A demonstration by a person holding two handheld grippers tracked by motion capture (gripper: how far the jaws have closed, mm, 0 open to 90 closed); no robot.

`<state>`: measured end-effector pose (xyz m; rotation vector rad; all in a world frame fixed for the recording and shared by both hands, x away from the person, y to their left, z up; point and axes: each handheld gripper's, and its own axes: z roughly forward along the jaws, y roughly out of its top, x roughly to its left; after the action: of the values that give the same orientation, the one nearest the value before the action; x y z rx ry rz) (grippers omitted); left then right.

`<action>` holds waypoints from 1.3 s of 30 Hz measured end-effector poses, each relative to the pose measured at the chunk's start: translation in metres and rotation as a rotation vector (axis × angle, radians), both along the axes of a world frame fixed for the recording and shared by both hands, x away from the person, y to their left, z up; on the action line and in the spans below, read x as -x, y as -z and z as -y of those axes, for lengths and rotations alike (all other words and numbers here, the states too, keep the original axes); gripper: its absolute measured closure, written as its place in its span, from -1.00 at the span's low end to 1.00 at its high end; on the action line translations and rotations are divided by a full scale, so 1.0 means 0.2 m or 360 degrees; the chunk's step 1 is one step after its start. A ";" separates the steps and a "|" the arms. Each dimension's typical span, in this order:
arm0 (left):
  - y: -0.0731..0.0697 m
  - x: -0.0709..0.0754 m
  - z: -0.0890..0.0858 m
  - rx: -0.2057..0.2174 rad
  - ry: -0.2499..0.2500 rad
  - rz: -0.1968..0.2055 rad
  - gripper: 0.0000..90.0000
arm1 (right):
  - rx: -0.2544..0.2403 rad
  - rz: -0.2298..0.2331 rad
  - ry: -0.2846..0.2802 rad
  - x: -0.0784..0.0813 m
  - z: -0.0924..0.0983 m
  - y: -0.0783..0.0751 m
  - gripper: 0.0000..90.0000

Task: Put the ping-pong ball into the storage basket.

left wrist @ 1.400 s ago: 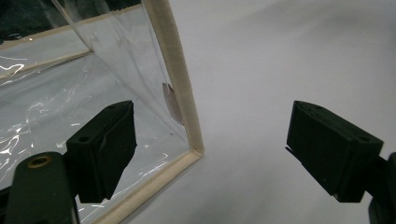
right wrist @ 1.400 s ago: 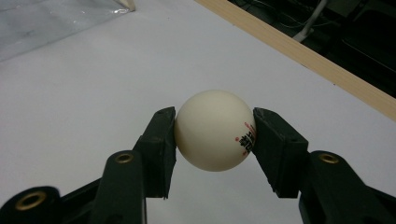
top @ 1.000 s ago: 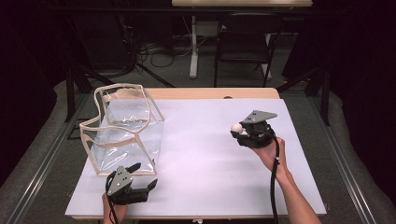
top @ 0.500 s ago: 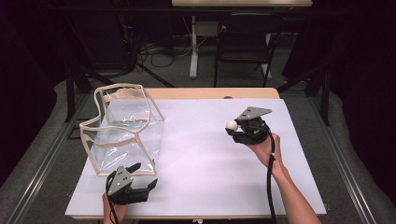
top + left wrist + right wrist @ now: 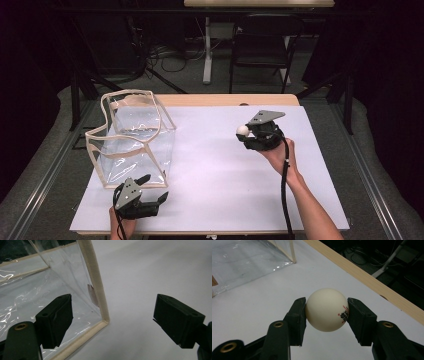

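We have the white ball (image 5: 327,309), light, smooth and likely to slip, pinched across its middle in the right claw (image 5: 326,312) above the counter (image 5: 220,165), left claw (image 5: 112,320) wide open, empty

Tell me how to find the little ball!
Look at the white table, then at its right side, where a hand holds up the right gripper. The white ping-pong ball is squeezed between its two black jaws. It is the only round thing there, with small red and black print on one side.
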<state>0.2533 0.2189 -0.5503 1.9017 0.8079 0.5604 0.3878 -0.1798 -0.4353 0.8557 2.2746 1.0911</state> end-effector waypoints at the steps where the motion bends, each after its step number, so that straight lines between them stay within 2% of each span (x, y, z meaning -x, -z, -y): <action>1: 0.00 0.00 0.00 0.0001 0.0001 0.0000 -0.65 | -0.0002 -0.0001 -0.0002 0.00 0.00 0.00 0.13; 39: 0.00 0.00 0.00 -0.0004 -0.0004 0.0000 -0.65 | -0.0029 0.0015 -0.0089 -0.07 -0.13 -0.07 0.13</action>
<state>0.2541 0.2187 -0.5506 1.9031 0.8099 0.5629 0.4020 -0.1531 -0.4221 0.7969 2.2968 1.1390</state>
